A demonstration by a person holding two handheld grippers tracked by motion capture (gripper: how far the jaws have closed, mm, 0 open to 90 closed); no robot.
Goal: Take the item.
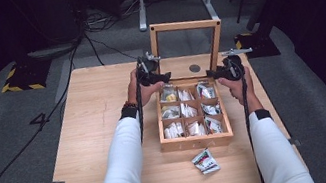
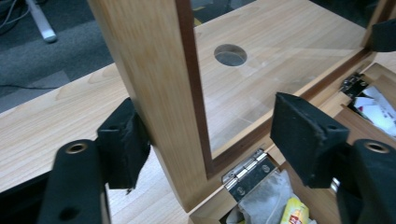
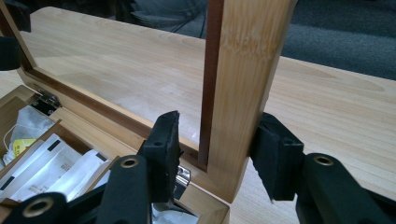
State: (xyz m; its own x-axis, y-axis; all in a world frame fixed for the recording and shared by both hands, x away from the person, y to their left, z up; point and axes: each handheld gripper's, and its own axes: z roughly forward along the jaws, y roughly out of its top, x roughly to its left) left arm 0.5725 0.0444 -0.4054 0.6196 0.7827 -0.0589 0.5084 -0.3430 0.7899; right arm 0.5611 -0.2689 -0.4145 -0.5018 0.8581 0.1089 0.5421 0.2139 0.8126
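Standing upright at the twelve o'clock end of the wooden box [image 1: 197, 139], the glass-paned lid [image 1: 183, 26] has its long sides running up from the hinges [image 2: 246, 173], its frame facing the person. The box sits at the centre-right of the worktop [image 1: 92, 134], its long axis running from six to twelve o'clock.

The left tongs [image 1: 154, 75] straddle the lid's left upright at about ten o'clock from the box; in the left gripper view one pad [image 2: 122, 142] touches the outer face of the wood, the other stands clear on the glass side, so the jaws are partly apart and not clamped. The right tongs [image 1: 225, 71], at about two o'clock, straddle the right upright [image 3: 243, 93]: the outer pad [image 3: 275, 154] touches the wood, the inner one stands just beside it with a thin gap.

Nine compartments in three rows hold tea bags and paper sachets. One loose sachet [image 1: 204, 161] lies on the worktop at six o'clock, just beside the box.
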